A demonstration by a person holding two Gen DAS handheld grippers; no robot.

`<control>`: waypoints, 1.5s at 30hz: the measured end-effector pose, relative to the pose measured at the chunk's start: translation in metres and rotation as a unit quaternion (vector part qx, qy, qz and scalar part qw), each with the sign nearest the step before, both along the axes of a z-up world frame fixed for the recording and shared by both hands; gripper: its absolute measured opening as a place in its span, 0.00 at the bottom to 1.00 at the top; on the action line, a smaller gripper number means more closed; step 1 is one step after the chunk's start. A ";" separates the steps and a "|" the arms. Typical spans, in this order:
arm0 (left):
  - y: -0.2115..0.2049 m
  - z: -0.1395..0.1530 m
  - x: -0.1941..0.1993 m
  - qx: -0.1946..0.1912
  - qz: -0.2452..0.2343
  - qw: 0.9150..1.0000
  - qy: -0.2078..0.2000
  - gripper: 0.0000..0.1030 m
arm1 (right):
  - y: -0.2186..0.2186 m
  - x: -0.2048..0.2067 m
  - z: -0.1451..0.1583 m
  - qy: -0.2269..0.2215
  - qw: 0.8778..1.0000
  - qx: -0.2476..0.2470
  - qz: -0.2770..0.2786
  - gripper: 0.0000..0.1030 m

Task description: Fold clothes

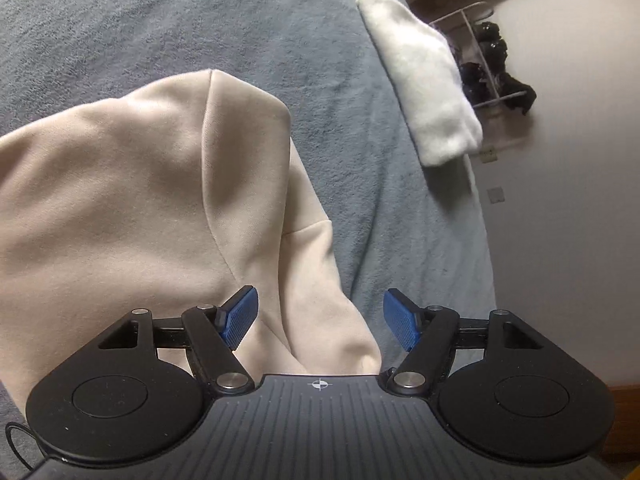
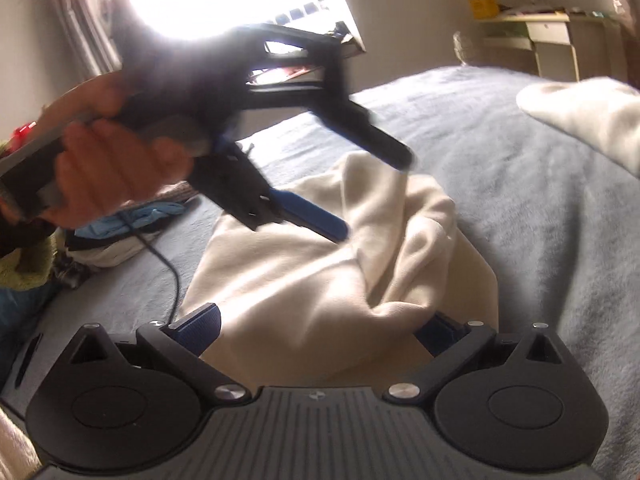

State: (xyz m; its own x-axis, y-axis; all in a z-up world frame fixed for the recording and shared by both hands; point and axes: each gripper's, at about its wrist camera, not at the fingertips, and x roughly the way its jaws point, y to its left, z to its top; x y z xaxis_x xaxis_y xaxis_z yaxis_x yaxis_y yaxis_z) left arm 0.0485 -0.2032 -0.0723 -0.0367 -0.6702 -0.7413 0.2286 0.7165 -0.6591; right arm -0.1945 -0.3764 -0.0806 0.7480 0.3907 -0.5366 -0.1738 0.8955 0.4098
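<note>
Here the cream garment (image 1: 132, 216) lies in a loose heap on the blue-grey blanket (image 1: 168, 28), rumpled, with a long seam running down its upper layer and a folded edge hanging toward the right in the left wrist view. In the right wrist view the same garment (image 2: 320, 280) rises in a bunched ridge near its right side.

The left gripper (image 1: 320, 322) hangs just above the near edge of the garment with its blue pads (image 1: 239, 322) well apart; the cloth lies below the gap and neither pad presses on it. From the right wrist view this gripper (image 2: 362, 196) shows blurred, held in a hand (image 2: 108, 160), its fingers spread above the heap.

The right gripper (image 2: 320, 330) has its jaws wide apart too. The bunched ridge of the garment sits between them; its left pad (image 2: 198, 330) is clear of the cloth, while the right pad is partly hidden behind the fold, so whether it touches cannot be told.

A white garment (image 1: 420, 76) lies well apart near the blanket's edge. Beyond that edge stands a wire rack (image 1: 476, 56) holding dark things. On the other side of the blanket is a pile of clothes (image 2: 120, 232), and a black cable (image 2: 168, 272) runs across the blanket beside it. A desk (image 2: 552, 40) stands against the far wall.
</note>
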 end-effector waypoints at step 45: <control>0.077 -0.058 -0.184 0.244 -0.042 0.892 -0.379 0.51 | -0.012 0.049 0.002 0.073 0.986 0.121 -0.091 0.18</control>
